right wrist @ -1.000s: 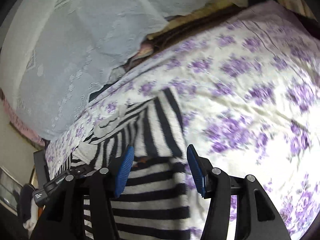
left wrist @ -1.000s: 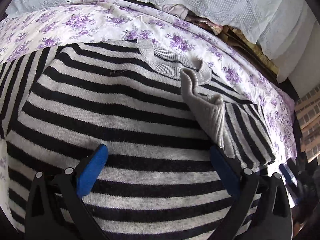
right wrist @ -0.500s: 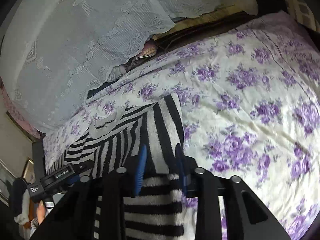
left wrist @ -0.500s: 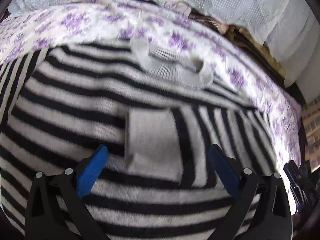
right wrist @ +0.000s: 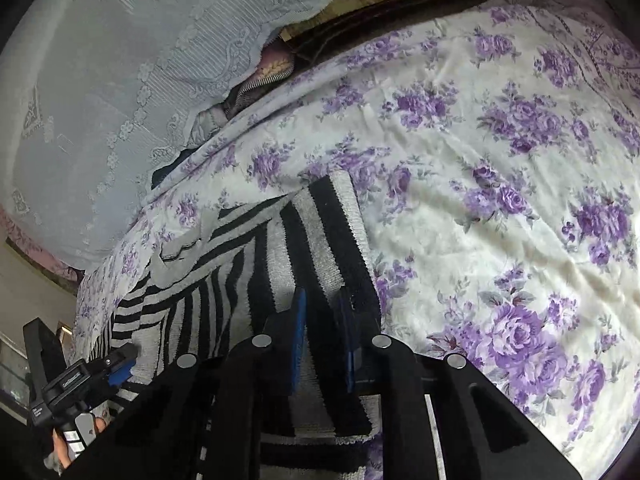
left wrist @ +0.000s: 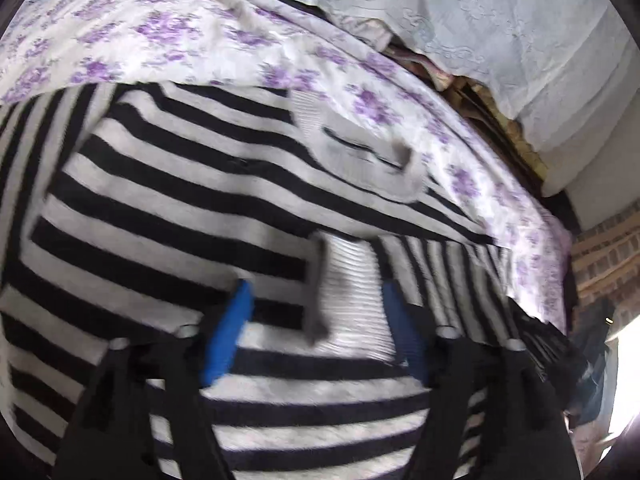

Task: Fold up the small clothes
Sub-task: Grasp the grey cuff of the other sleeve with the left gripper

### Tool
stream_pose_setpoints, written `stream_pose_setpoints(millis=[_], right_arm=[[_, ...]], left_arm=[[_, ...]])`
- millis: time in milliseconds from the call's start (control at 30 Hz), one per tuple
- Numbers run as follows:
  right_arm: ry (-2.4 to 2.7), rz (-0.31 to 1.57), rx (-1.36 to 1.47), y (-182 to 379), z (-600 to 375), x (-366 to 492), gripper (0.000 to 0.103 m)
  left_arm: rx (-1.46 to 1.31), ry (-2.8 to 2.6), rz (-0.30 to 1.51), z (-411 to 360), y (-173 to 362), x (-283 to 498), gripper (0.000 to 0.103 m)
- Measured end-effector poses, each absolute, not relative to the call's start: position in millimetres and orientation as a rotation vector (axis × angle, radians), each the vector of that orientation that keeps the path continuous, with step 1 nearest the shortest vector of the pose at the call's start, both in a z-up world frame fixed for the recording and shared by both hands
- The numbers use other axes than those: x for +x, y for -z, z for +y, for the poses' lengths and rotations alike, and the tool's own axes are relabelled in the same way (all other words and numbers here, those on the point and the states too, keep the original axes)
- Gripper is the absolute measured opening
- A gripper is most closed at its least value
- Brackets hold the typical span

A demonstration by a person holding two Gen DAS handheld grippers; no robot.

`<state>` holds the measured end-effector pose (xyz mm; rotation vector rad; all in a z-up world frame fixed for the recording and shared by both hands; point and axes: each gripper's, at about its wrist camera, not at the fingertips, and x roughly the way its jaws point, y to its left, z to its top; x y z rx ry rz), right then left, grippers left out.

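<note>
Sweater (left wrist: 168, 200): lying striped on floral bedspread (right wrist: 500, 160).
Left gripper (left wrist: 316, 320): fingers narrowing, straddling grey cuff (left wrist: 352, 292), apart.
Right gripper (right wrist: 322, 320): fingers clamping sleeve (right wrist: 320, 240).

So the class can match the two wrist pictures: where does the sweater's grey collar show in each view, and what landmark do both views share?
Left wrist view: the collar lies upper centre-right, at the sweater's far edge against the floral sheet.
Right wrist view: the collar sits at middle left, far smaller.
Shared landmark: the white lace cover beyond the sheet.
</note>
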<state>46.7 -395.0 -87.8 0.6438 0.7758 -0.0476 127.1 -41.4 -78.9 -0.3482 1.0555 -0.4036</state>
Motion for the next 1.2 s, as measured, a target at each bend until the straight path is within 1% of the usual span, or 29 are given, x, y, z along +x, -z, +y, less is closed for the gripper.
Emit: stream_pose_setpoints(millis=[67, 100, 133, 200, 233, 267, 300, 333, 367, 467, 533, 567, 633, 700, 733, 767, 800, 867, 967, 1000, 1033, 1100, 1167, 1200], right_arm=[[0.039, 0.762, 0.652, 78, -399, 50, 0.018], [0.045, 0.747, 0.637, 71, -400, 53, 0.018], [0.050, 0.738, 0.624, 65, -402, 56, 0.018], [0.055, 0.740, 0.607, 58, -405, 70, 0.018], [0.063, 0.748, 0.605, 58, -407, 77, 0.018], [0.071, 0.779, 0.593, 63, -407, 87, 0.018], [0.070, 0.825, 0.574, 71, -406, 97, 0.018], [0.076, 0.872, 0.552, 83, -404, 105, 0.014], [0.080, 0.880, 0.541, 91, -402, 109, 0.012], [0.099, 0.815, 0.536, 82, -399, 93, 0.011], [0.093, 0.757, 0.519, 66, -394, 70, 0.015], [0.079, 0.737, 0.484, 58, -388, 55, 0.015], [0.055, 0.745, 0.425, 54, -377, 32, 0.016], [0.039, 0.855, 0.358, 75, -364, 21, 0.016], [0.047, 0.868, 0.330, 86, -362, 14, 0.016], [0.058, 0.824, 0.296, 88, -360, 6, 0.017], [0.064, 0.832, 0.278, 86, -359, 4, 0.018], [0.090, 0.854, 0.289, 76, -360, 6, 0.026], [0.079, 0.802, 0.294, 53, -364, 16, 0.026], [0.082, 0.793, 0.302, 48, -368, 25, 0.026], [0.081, 0.790, 0.328, 46, -370, 38, 0.026], [0.106, 0.819, 0.378, 51, -380, 67, 0.026], [0.094, 0.929, 0.384, 81, -378, 101, 0.031], [0.100, 0.895, 0.376, 85, -378, 102, 0.031]], left_arm=[[-0.294, 0.417, 1.061, -60, 77, 128, 0.076], [-0.254, 0.411, 1.073, -70, 79, 130, 0.073], [-0.222, 0.403, 1.081, -78, 81, 132, 0.054], [-0.153, 0.355, 1.068, -88, 83, 134, 0.026], [-0.159, 0.356, 1.054, -86, 80, 136, 0.014], [-0.191, 0.374, 1.041, -80, 76, 138, 0.013], [-0.205, 0.372, 1.030, -74, 71, 140, 0.012], [-0.206, 0.362, 1.014, -69, 66, 142, 0.012], [-0.196, 0.345, 0.994, -63, 60, 144, 0.012], [-0.129, 0.336, 1.019, -63, 65, 152, 0.012], [-0.055, 0.331, 1.035, -70, 77, 148, 0.014], [-0.023, 0.329, 1.005, -70, 80, 142, 0.014], [-0.004, 0.323, 0.960, -67, 80, 135, 0.020], [-0.028, 0.325, 0.961, -63, 84, 136, 0.021], [-0.033, 0.324, 0.964, -62, 86, 138, 0.021], [-0.028, 0.324, 0.962, -62, 87, 138, 0.021], [-0.019, 0.322, 0.960, -63, 87, 137, 0.022], [0.012, 0.305, 0.956, -67, 83, 134, 0.022], [-0.010, 0.317, 0.930, -62, 69, 126, 0.023], [-0.021, 0.321, 0.921, -60, 64, 125, 0.028], [-0.014, 0.309, 0.923, -61, 62, 127, 0.039], [0.039, 0.264, 0.952, -69, 70, 135, 0.049], [0.094, 0.240, 0.996, -76, 90, 142, 0.056], [0.100, 0.236, 0.974, -75, 92, 140, 0.061]])
